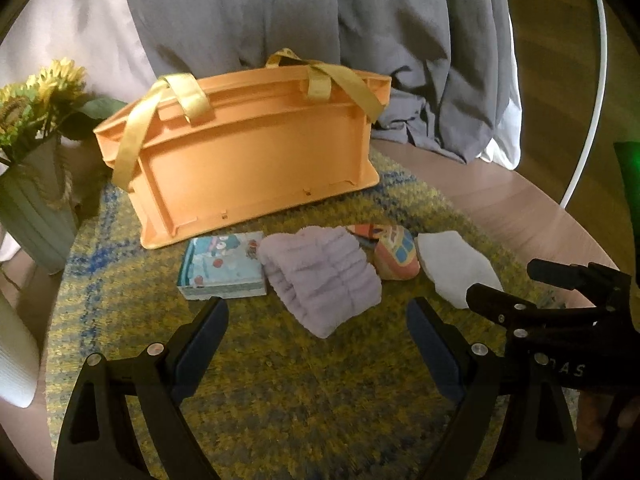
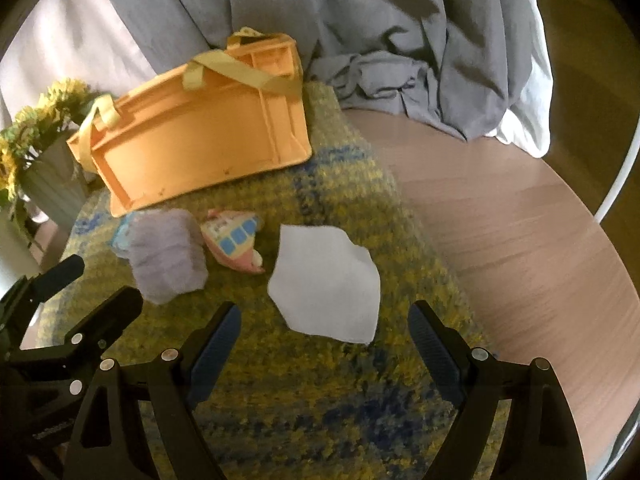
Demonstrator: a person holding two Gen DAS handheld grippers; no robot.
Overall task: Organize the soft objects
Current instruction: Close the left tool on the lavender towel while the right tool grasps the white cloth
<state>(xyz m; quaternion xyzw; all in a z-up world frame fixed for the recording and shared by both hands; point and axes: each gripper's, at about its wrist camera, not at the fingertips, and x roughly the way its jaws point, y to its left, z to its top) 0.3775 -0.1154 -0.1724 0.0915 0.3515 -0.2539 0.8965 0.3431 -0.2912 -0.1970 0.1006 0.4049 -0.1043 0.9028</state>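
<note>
a shaggy yellow and blue woven mat (image 1: 280, 380) covers a round pale wood counter (image 2: 500, 220), with grey draped fabric (image 1: 280, 12) behind it. both pairs of fingers stand apart and empty: ahead of the left gripper (image 1: 318, 338) lie a fluffy lilac towel (image 1: 320, 276) and a printed blue square pack (image 1: 224, 266), ahead of the right gripper (image 2: 325, 344) a white folded cloth (image 2: 326, 284). between them sits a small striped plush toy (image 2: 236, 242), and beyond stands an orange plastic basket with yellow straps (image 1: 256, 156) beside a grey ribbed vase of sunflowers (image 1: 36, 220).

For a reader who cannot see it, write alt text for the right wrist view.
An open hand-held gripper hovers over a flat white cloth on a yellow-and-blue woven mat. Beyond lie a lilac fluffy towel, a small patterned pouch and an orange plastic basket.
</note>
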